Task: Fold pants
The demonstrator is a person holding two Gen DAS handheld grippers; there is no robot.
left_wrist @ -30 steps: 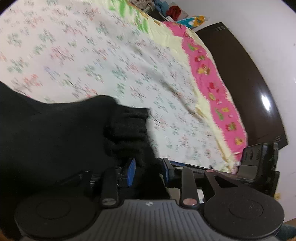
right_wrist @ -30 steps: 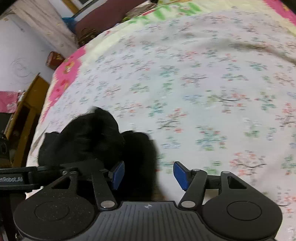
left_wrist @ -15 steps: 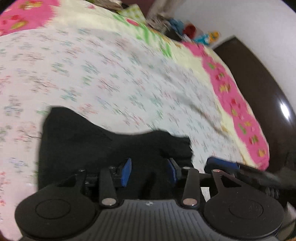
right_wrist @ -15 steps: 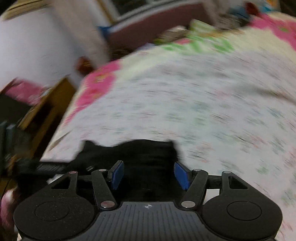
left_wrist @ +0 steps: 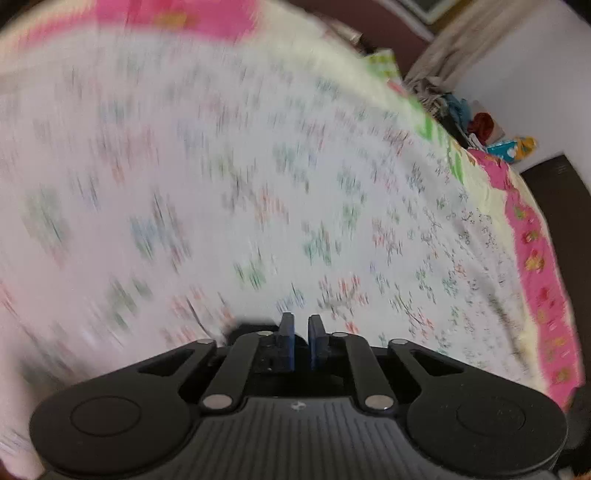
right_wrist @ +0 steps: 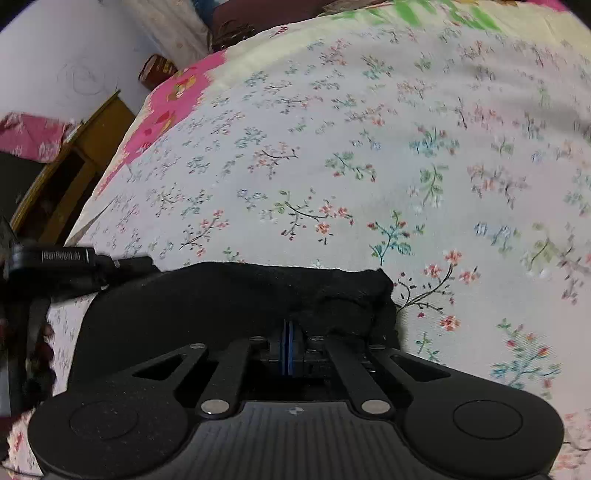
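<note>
Right gripper (right_wrist: 288, 334) jaws just snapped together, pinching soft black pants (right_wrist: 229, 299) (lumpy edge); left gripper (left_wrist: 300, 334) jaws nearly together, grip unclear; floral bed sheet (right_wrist: 332, 166).

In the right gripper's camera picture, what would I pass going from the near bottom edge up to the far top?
Right gripper, shut on the black pants → flowered bedsheet → its pale yellow and green border.
</note>
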